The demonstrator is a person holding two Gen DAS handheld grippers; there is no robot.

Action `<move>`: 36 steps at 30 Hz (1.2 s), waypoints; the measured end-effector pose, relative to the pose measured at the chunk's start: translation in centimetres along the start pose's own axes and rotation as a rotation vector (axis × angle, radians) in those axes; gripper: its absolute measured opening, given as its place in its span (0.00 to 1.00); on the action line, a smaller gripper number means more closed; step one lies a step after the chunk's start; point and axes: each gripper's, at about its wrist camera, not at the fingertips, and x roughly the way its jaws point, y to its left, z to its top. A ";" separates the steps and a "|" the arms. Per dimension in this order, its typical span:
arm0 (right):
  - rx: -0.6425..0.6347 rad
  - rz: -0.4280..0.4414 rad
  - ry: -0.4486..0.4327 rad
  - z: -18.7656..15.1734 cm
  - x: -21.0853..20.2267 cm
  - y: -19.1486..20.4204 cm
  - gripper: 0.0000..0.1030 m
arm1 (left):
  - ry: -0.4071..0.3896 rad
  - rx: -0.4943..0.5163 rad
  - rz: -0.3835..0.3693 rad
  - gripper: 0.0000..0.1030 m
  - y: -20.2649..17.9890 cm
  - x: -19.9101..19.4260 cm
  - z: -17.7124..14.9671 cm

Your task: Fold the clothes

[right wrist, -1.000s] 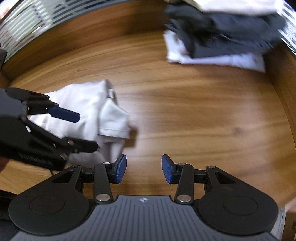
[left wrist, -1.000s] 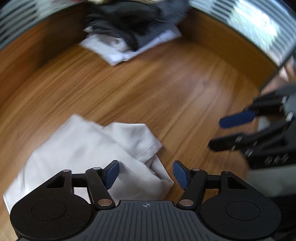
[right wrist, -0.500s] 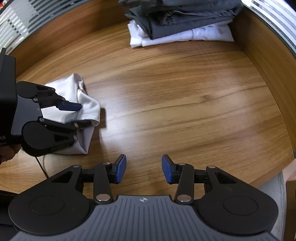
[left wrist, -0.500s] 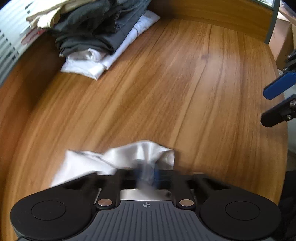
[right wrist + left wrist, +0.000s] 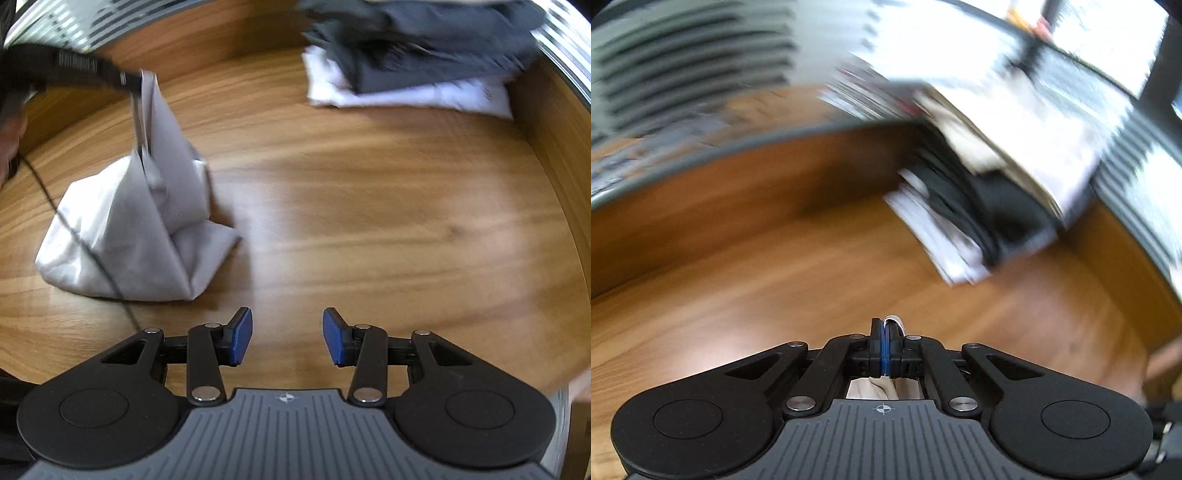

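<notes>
We clamp the left gripper [image 5: 885, 345] on a corner of the white garment [image 5: 140, 229], lifting it tent-like off the wooden table [image 5: 369, 229]; the right gripper [image 5: 287, 338] hangs apart, empty (it should pinch a second corner before we spread).

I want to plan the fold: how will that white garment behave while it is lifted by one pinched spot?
Probably very floppy: the white garment hangs in a tent shape from the left hand-held gripper, with its lower part resting on the wooden table. It seems light, since a small pinch holds it up. It will likely sway and drag, not keep any shape.
</notes>
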 end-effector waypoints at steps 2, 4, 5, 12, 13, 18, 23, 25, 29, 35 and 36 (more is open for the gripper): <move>-0.036 0.013 -0.004 0.8 0.2 1.2 0.46 | -0.047 -0.041 0.043 0.02 2.1 -2.1 0.2; -0.066 0.026 -0.004 1.6 0.5 2.3 0.46 | -0.086 -0.083 0.092 0.02 4.2 -4.5 -0.1; -0.082 0.032 -0.004 1.9 0.7 2.9 0.46 | -0.097 -0.108 0.110 0.02 5.3 -5.6 -0.5; -0.213 0.068 -0.018 4.3 1.1 7.5 0.46 | -0.085 -0.290 0.229 0.02 12.3 -10.0 -6.5; -0.227 0.077 -0.025 4.7 1.1 8.2 0.46 | -0.077 -0.316 0.241 0.02 13.2 -10.3 -7.7; -0.274 0.168 -0.061 7.7 1.1 11.9 0.46 | -0.046 -0.406 0.258 0.02 14.7 -11.7 -12.5; -0.328 0.290 -0.066 11.9 2.5 17.0 0.42 | -0.028 -0.448 0.235 0.02 14.7 -12.4 -15.6; -0.384 0.327 -0.063 13.4 3.2 19.6 0.35 | -0.022 -0.458 0.225 0.02 14.8 -12.4 -16.3; -0.453 0.378 -0.038 16.4 5.0 23.9 0.34 | -0.003 -0.464 0.202 0.02 14.9 -12.1 -16.8; -0.435 0.416 0.068 19.5 8.8 27.0 0.34 | 0.000 -0.470 0.178 0.02 15.5 -11.2 -16.8; -0.428 0.405 0.090 19.8 9.5 27.3 0.27 | 0.003 -0.473 0.175 0.02 15.7 -11.1 -16.9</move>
